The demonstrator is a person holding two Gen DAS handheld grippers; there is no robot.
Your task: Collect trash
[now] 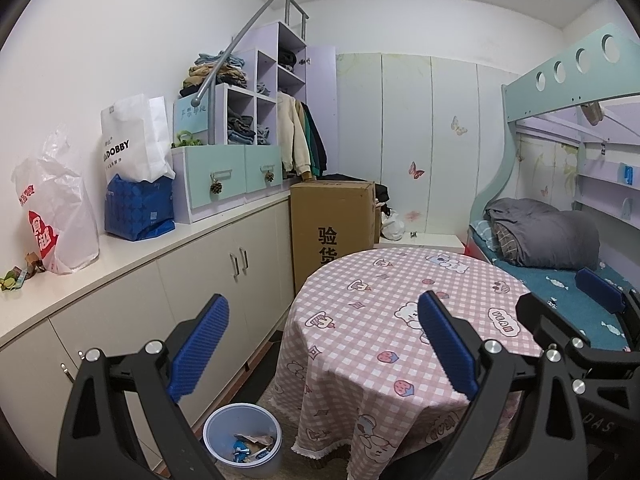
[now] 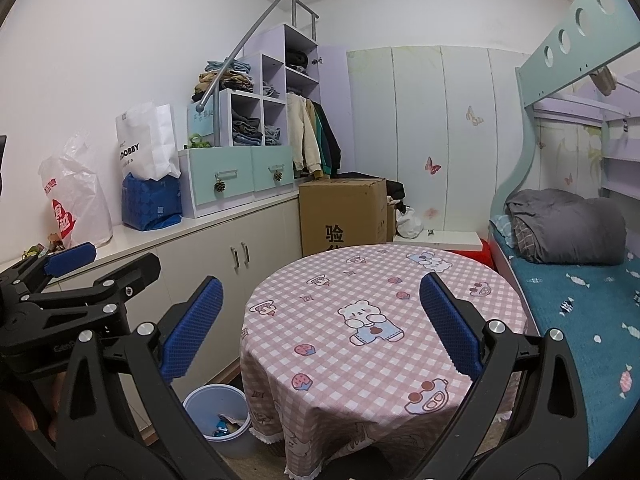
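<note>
We take the round table (image 1: pixel 400 320) as our landmark. Left of its foot, on the floor, stands the bin (image 1: pixel 242 444) with wrappers (image 1: pixel 252 446) in it. Further left runs the cabinet tabletop (image 1: pixel 132 252), carrying two bags (image 1: pixel 60 208) and the drawer unit (image 1: pixel 224 176). Behind the table stands the carton (image 1: pixel 332 224), with the wardrobe (image 1: pixel 428 132) behind that. Right of the table lies the bed (image 1: pixel 568 292), a folded quilt (image 1: pixel 544 236) on it

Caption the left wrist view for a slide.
Open left gripper above the checked round table, trash bin on the floor beside it.
</note>
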